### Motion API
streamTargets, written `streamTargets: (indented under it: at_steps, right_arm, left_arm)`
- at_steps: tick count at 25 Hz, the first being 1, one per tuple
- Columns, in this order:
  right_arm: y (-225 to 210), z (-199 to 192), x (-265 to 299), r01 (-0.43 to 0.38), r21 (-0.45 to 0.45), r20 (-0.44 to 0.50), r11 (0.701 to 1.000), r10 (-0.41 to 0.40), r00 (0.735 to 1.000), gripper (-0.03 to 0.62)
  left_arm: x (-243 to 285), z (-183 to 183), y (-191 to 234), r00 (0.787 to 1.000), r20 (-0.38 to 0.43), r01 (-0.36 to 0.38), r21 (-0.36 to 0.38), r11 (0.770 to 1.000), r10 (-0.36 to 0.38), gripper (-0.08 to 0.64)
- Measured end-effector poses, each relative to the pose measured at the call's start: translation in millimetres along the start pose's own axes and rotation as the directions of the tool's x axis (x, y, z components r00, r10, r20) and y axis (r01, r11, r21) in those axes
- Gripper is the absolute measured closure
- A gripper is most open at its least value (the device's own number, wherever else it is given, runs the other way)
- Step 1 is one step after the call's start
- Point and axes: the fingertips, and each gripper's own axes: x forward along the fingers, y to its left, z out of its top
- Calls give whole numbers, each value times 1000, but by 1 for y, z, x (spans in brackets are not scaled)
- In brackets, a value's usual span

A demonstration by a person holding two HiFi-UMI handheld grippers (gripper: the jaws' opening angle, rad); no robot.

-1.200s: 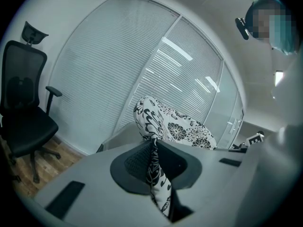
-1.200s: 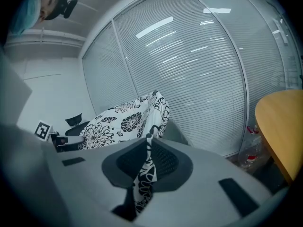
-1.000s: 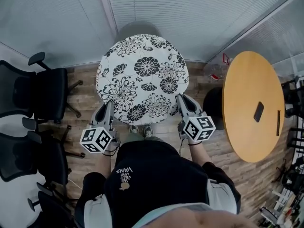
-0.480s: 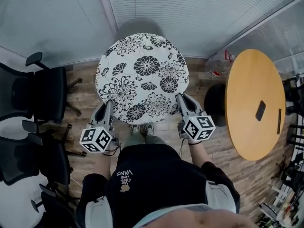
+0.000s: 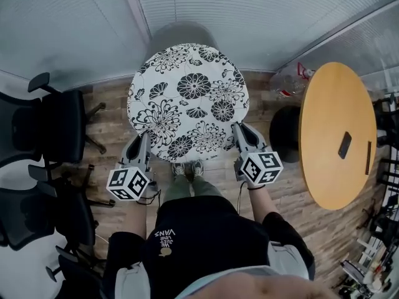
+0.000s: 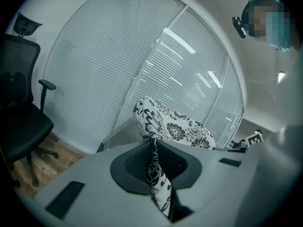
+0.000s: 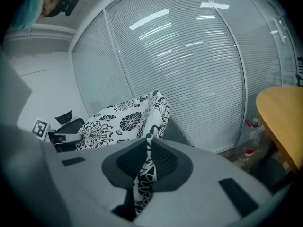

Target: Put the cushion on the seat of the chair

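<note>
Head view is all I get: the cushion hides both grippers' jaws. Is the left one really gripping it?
Observer: Yes. In the left gripper view the left gripper has its jaws shut on a fold of the cushion edge.
Operator: And the right?
Observer: Same. The right gripper view shows the right gripper pinching the patterned fabric between its pads.
Operator: Is the cushion down on the chair?
Observer: The left gripper view shows a grey part of the chair just below the cushion; I cannot tell whether they touch.
</note>
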Motion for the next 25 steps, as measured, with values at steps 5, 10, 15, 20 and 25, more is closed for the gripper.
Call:
streamTargets:
  at_steps: [5, 10, 15, 20, 25]
  right_arm:
    - [2, 2, -2, 12, -5, 1, 1000, -12, 1000, 554]
    - [4, 4, -3, 27, -9, -14, 1000, -27, 1000, 554]
    - [3, 5, -3, 34, -11, -16, 999, -35, 999, 554]
    - [2, 3, -3, 13, -16, 29, 1000, -12, 1000, 554]
    - [9, 4, -7, 26, -26, 37, 999, -25, 999, 554]
  left_arm:
    - [-2, 2, 0, 1000, 0, 4, -1, 1000, -4, 519]
    - [-1, 4, 1, 1000, -11, 13, -10, 1000, -13, 518]
    - [0, 4, 2, 1000, -18, 9, -14, 1000, -9, 518]
    - [-3, 6, -6, 1000, 20, 8, 30, 1000, -8, 519]
    - [-7, 6, -7, 999, 26, 25, 25, 999, -26, 519]
